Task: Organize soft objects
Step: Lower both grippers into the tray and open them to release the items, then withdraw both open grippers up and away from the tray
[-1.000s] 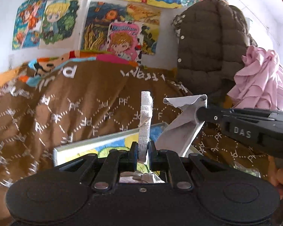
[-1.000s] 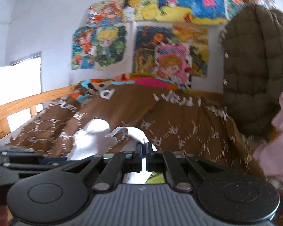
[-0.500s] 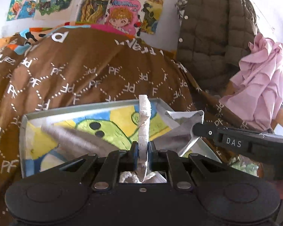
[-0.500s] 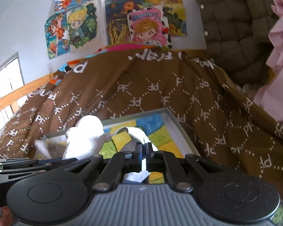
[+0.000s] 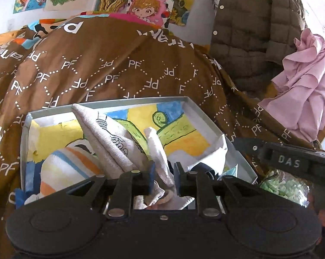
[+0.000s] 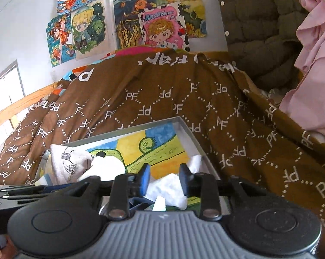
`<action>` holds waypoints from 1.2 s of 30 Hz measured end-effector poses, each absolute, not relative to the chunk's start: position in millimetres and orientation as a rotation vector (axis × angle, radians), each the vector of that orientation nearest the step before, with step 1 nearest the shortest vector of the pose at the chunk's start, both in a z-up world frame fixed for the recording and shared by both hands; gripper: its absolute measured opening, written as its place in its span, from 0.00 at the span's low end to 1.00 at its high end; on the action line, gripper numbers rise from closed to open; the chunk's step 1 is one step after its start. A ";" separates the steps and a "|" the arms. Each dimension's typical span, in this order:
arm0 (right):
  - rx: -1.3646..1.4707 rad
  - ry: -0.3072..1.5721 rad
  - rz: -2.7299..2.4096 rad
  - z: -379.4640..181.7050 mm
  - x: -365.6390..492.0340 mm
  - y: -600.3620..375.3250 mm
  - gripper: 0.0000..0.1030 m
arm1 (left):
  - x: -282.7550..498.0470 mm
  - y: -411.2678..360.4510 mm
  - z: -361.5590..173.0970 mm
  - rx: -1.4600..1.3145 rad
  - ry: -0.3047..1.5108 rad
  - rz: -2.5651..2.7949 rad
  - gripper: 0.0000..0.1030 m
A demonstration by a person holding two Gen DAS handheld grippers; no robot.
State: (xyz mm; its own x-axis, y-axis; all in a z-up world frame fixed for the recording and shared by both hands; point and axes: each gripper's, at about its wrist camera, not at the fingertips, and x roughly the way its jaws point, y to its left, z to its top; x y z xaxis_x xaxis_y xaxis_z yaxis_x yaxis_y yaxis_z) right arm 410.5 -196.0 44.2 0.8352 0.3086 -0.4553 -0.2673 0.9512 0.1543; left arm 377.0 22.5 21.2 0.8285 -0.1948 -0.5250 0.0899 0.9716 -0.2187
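I see my left gripper (image 5: 164, 178) and right gripper (image 6: 165, 180) both spread wide, released, over the white cloth (image 5: 157, 151) in the tray (image 5: 207, 118).

Bed under a brown PF-patterned blanket (image 5: 123, 69) — shallow grey box (image 5: 207, 120) directly on it.

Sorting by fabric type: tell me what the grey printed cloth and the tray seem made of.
Grey printed cloth: looks like woven cotton or canvas, matte, with a visible diagonal weave and printed line drawing.
Tray: probably thin metal, possibly coated card; smooth pale-grey rim with crisp folded edges.
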 end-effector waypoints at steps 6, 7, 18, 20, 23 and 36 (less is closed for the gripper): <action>0.056 0.458 0.285 60.3 392.9 -206.7 0.63 | 360.2 21.1 31.6 -0.173 0.555 -0.129 0.42; 0.054 0.446 0.284 64.2 388.5 -208.9 0.68 | 356.3 21.9 34.7 -0.180 0.547 -0.125 0.46; 0.026 0.314 0.240 114.0 326.9 -217.3 0.96 | 300.5 27.8 87.4 -0.212 0.404 -0.059 0.83; 0.024 0.295 0.231 122.5 315.2 -218.3 0.99 | 287.2 26.9 96.4 -0.200 0.372 -0.050 0.86; 0.014 0.266 0.221 132.2 296.2 -218.7 1.00 | 266.6 27.3 105.0 -0.198 0.339 -0.044 0.90; -0.041 0.208 0.179 139.4 216.5 -231.7 1.00 | 178.5 26.4 114.3 -0.180 0.241 0.014 0.99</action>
State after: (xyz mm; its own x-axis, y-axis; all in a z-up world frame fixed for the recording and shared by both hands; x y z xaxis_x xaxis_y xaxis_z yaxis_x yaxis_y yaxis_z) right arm 216.5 -231.7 139.4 0.9625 0.1729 -0.2092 -0.1814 0.9832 -0.0221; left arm 178.5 26.4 114.3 0.9712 -0.0073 -0.2382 -0.0356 0.9839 -0.1753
